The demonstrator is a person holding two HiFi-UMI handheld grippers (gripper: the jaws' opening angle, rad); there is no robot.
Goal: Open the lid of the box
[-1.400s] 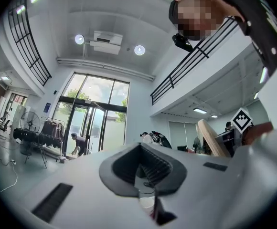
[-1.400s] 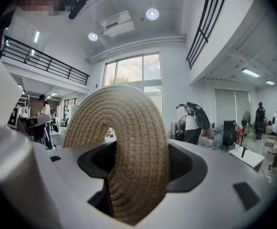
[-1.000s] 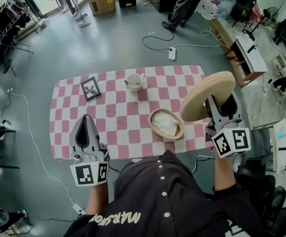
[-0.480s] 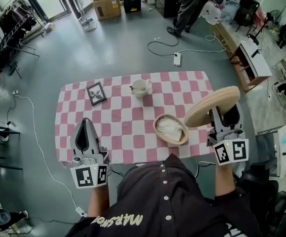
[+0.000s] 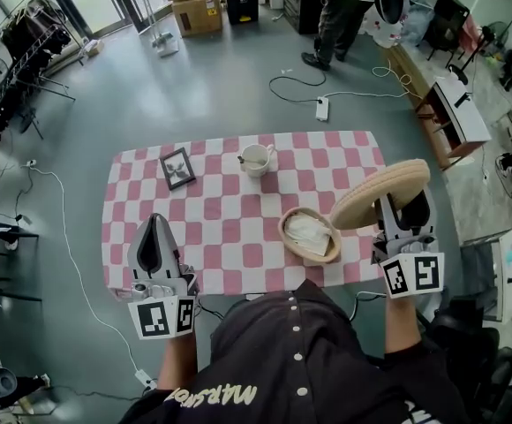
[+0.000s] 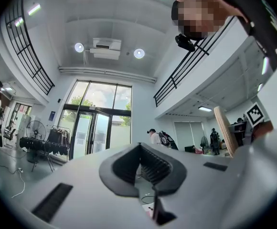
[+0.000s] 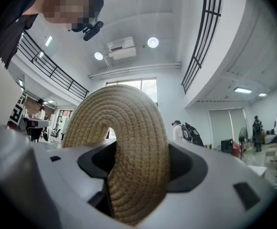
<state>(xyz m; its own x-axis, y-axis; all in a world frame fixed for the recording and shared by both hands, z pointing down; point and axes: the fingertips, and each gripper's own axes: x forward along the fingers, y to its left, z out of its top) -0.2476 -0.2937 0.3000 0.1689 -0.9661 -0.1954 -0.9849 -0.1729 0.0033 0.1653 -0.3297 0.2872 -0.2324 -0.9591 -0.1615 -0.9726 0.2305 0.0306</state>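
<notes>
On the pink-checkered table (image 5: 229,219) stands a round woven box (image 5: 309,236), uncovered, with white cloth inside. Its woven lid (image 5: 380,193) hangs in the air to the right of the box, tilted, over the table's right edge. My right gripper (image 5: 397,205) is shut on the lid's rim. In the right gripper view the lid (image 7: 129,147) stands edge-on between the jaws of the right gripper (image 7: 138,175). My left gripper (image 5: 154,230) hovers at the table's near left, shut and empty; the left gripper (image 6: 145,168) points up at the ceiling.
A white cup (image 5: 256,159) with a spoon and a small picture frame (image 5: 178,168) sit at the table's far side. A power strip and cable (image 5: 322,107) lie on the floor beyond. A person (image 5: 340,11) stands farther off, near cardboard boxes (image 5: 194,5).
The lid in my right gripper has tipped from steeply raised to flatter and drifted slightly right of the box. The left gripper has stayed in place.
</notes>
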